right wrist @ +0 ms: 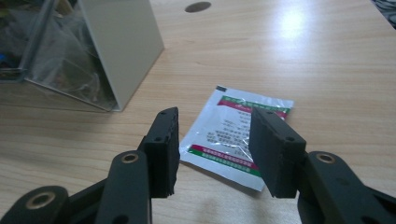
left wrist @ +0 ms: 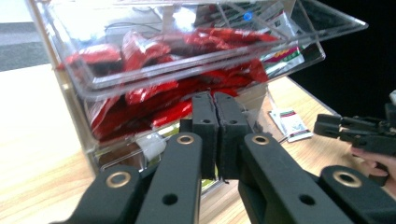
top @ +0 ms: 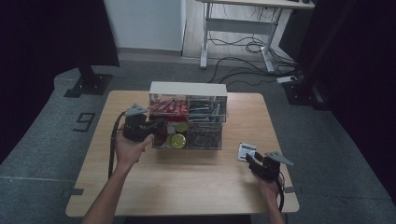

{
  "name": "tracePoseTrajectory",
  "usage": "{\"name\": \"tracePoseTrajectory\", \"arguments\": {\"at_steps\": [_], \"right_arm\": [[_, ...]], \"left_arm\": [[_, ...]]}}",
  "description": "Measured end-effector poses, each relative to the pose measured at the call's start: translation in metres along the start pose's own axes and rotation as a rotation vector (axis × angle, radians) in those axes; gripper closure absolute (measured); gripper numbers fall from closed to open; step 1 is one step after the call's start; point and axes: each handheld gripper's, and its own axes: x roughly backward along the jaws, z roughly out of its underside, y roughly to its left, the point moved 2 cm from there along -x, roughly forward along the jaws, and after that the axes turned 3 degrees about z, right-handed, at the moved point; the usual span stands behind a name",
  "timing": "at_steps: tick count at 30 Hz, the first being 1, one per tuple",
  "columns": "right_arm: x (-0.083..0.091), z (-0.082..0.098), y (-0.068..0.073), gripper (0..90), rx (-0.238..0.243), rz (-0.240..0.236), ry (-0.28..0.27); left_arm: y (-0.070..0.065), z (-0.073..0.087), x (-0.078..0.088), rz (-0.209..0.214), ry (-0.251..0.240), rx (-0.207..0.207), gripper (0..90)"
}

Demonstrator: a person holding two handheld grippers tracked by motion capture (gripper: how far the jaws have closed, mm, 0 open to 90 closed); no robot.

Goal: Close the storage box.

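A clear acrylic drawer organizer stands at the middle of the wooden table. Its upper left drawer holds red packets and sits pulled forward. My left gripper is shut, its pads pressed together right at that drawer's front, and I see nothing between them. A white sachet with green and red bands lies flat on the table at the right. My right gripper hovers just over the sachet, open, one jaw on either side. The left gripper view also catches the sachet and the right gripper.
The lower left drawer holds yellow-lidded round things; the right drawers hold dark small parts. A cable hole opens in the tabletop. Beyond the table are a desk frame, floor cables and a black stand base.
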Motion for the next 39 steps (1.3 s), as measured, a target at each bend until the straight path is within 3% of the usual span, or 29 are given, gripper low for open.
{"name": "tracePoseTrajectory", "arguments": {"at_steps": [6,13,16,21,29,39], "right_arm": [[0.003,-0.001,0.003,51.7,0.028,-0.032,-0.024],[0.003,-0.001,0.01,51.8,0.076,-0.073,-0.028],[0.004,-0.001,0.013,51.8,0.096,-0.088,-0.035],[0.005,0.002,0.015,51.5,0.108,-0.104,-0.026],[0.008,0.005,0.011,50.6,0.104,-0.104,-0.027],[0.011,0.013,0.008,49.5,0.113,-0.099,-0.005]], "left_arm": [[0.004,0.017,0.012,0.014,-0.042,-0.023,74.8],[0.011,0.047,0.023,-0.033,-0.067,-0.044,58.0],[0.012,0.058,0.025,-0.06,-0.065,-0.057,55.2],[0.017,0.081,0.024,-0.084,-0.04,-0.049,50.1],[0.027,0.121,0.014,-0.102,0.04,-0.045,45.6],[0.052,0.16,-0.002,-0.126,0.122,0.015,42.6]]}}
